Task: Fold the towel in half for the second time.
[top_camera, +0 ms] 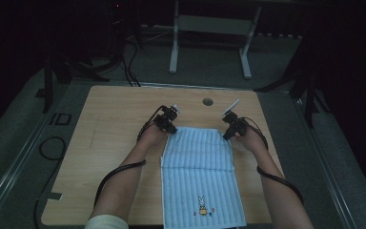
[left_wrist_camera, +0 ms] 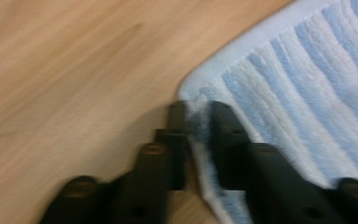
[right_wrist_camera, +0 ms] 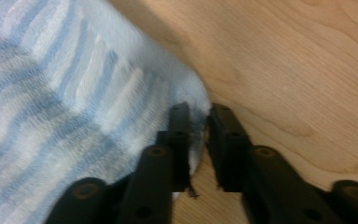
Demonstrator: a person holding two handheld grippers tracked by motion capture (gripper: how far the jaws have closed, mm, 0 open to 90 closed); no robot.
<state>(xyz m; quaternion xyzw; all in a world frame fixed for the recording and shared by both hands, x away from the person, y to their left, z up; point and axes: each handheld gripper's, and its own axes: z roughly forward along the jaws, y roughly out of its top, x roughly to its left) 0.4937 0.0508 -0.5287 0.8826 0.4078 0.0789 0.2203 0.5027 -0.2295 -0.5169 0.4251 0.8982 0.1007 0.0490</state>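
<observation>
No writing, brand or number can be read. The light-blue striped towel (top_camera: 201, 164) bears a small embroidered rabbit figure (top_camera: 201, 204).

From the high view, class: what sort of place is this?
Probably a lab or recording room, not a home: a bare wooden table, cables trailing over grey floor, a metal frame stand, dark surroundings.

- The wooden table (top_camera: 109, 143) is bare left and right of the towel (top_camera: 200, 162).
- A small round hole (top_camera: 208, 101) sits beyond the towel.
</observation>
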